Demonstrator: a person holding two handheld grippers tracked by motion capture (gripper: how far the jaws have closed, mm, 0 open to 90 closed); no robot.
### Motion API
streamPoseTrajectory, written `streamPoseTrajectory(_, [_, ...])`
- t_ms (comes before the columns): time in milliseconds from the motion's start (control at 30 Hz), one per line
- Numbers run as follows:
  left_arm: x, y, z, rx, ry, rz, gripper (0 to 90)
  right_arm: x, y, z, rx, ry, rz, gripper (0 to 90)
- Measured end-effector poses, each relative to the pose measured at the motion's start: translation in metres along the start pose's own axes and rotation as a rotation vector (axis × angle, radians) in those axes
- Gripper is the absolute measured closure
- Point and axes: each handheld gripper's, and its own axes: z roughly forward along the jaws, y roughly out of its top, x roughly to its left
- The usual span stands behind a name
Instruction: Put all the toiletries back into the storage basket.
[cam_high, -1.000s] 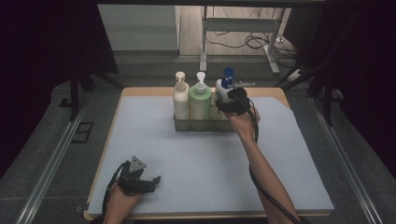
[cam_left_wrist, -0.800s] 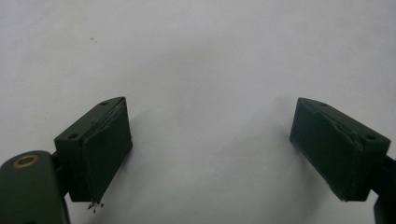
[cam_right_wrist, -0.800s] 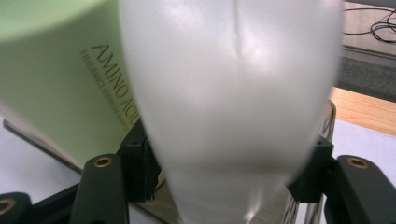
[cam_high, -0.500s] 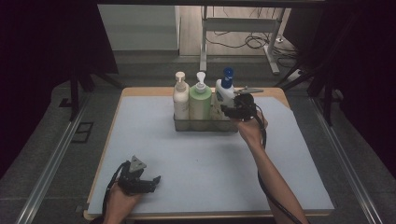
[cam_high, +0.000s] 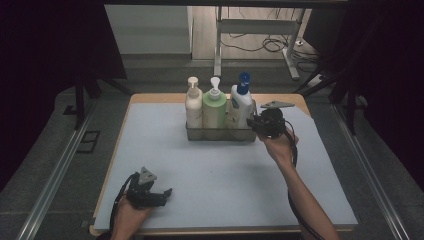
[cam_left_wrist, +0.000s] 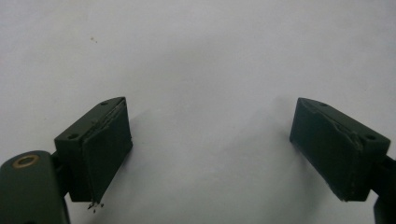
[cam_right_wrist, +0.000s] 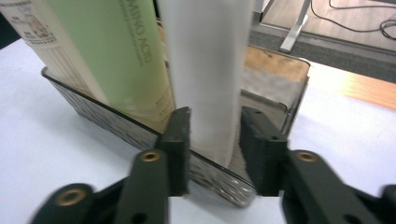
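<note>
White plastic sits between the jaws of the right gripper (cam_right_wrist: 215, 135): the white bottle (cam_right_wrist: 208, 70) with the blue pump top, standing upright in the metal tray (cam_right_wrist: 102, 121). The jaws have just been closing around the bottle's lower body and now flank it closely on both sides; whether the pads already press on it I cannot tell. Seen from this gripper, the green bottle (cam_right_wrist: 116, 51) stands just to the left of the white one, touching or nearly so, and a cream bottle (cam_right_wrist: 32, 28) stands beyond that. In the high view the right gripper (cam_high: 257, 125) meets the tray's right end, directly in front of the hand. The left gripper (cam_left_wrist: 210, 149) rests low over the pale table mat (cam_left_wrist: 201, 56), jaws wide apart with nothing between them, well apart from the tray.
</note>
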Motion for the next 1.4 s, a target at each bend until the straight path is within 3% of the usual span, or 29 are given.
streamPoseTrajectory(333, [0.0,0.0,0.0,0.0,0.0,-0.001,12.3,-0.013,0.0,0.012,0.042,-0.048,0.004,88.3])
streamPoseTrajectory(1000, [0.0,0.0,0.0,0.001,-0.001,-0.001,12.3,-0.028,0.008,0.057,0.082,-0.079,0.028,89.6])
streamPoseTrajectory(1400, [0.0,0.0,0.0,0.001,-0.001,-0.001,12.3,-0.029,0.003,0.076,0.116,-0.051,0.034,89.7])
